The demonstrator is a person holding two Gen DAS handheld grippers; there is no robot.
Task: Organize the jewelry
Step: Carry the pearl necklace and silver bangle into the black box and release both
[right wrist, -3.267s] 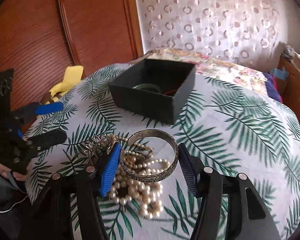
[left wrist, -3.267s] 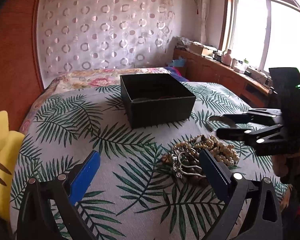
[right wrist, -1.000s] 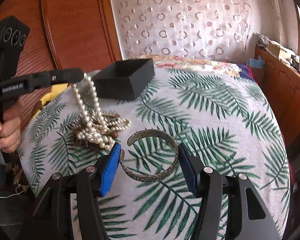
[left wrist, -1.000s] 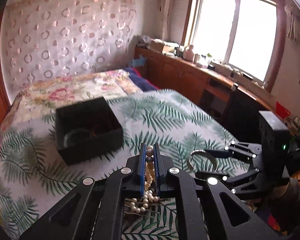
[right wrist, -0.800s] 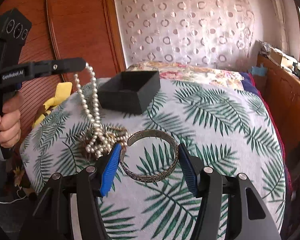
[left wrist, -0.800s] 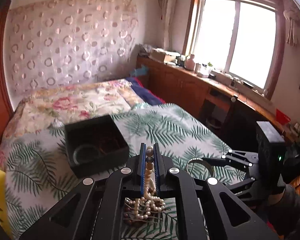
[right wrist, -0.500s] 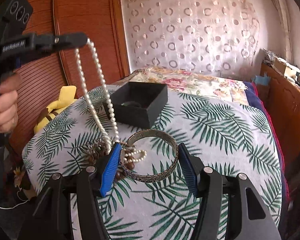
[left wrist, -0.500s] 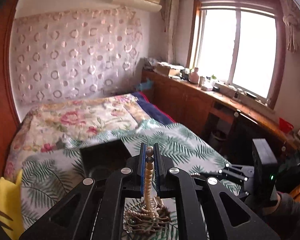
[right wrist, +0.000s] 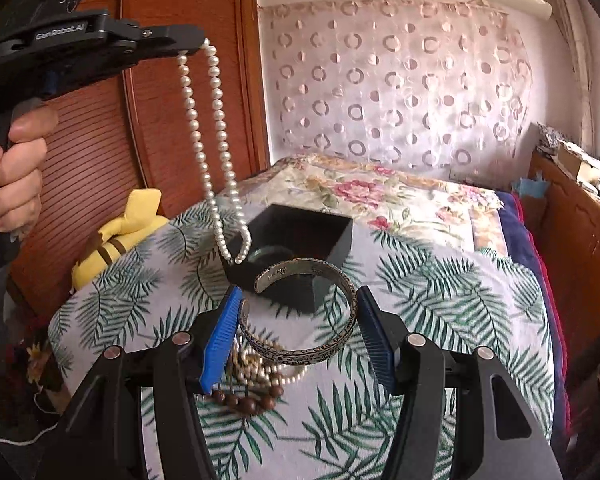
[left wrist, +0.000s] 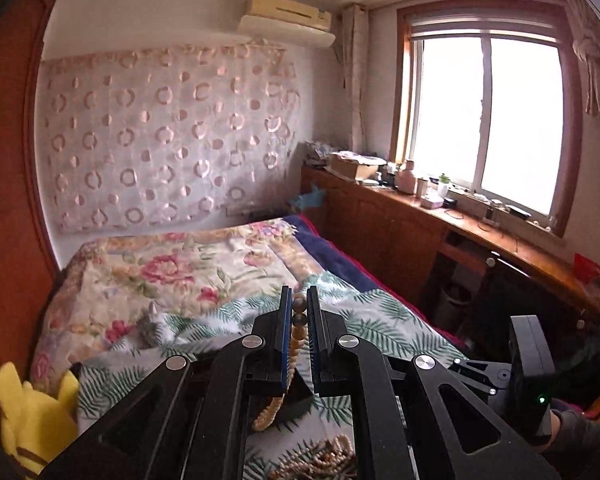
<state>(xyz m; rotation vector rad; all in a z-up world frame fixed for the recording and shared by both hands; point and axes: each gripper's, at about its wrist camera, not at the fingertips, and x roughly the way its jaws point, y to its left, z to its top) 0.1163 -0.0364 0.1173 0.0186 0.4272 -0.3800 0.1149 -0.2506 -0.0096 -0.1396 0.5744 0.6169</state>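
Left tongs (right wrist: 198,44) clamped on pearl necklace (right wrist: 216,148) — higher now, right tongs (right wrist: 298,334) on bangle (right wrist: 300,354).

Yellow plush toy (right wrist: 116,236), leaf-print bedspread (right wrist: 440,300), window (left wrist: 484,120), air conditioner (left wrist: 286,20)

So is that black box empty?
No. The open box holds at least one ring-shaped piece; the bracelet and pearls in front hide the rest.

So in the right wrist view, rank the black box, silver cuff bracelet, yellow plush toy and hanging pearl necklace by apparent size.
1. black box
2. silver cuff bracelet, enlarged by nearness
3. yellow plush toy, partly hidden, close to the cuff, unsure
4. pearl necklace, longest but thin
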